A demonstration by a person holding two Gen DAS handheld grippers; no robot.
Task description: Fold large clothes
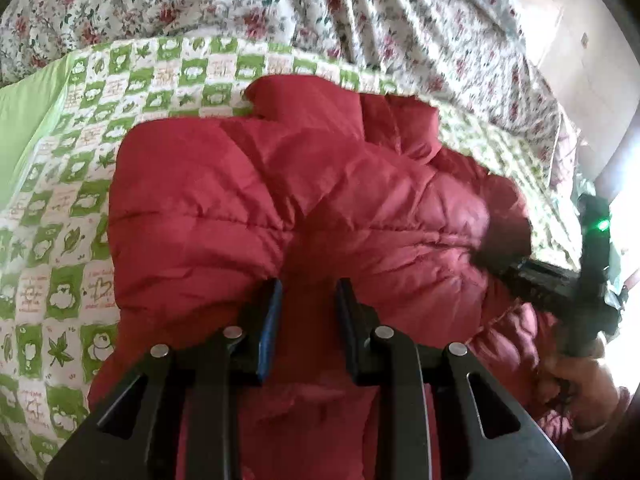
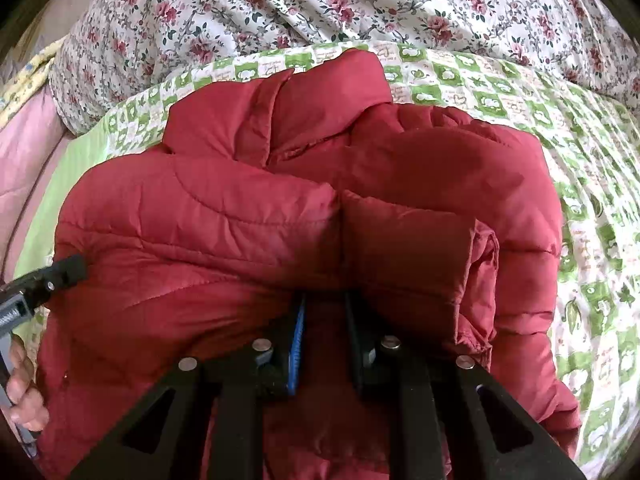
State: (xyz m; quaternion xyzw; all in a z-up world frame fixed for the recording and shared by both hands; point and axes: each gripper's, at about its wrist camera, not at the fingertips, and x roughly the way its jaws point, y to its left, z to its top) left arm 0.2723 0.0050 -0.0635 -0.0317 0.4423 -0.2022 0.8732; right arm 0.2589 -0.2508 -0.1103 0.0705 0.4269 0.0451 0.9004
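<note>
Both wrist views close above jacket (image 1: 280,184)
</note>
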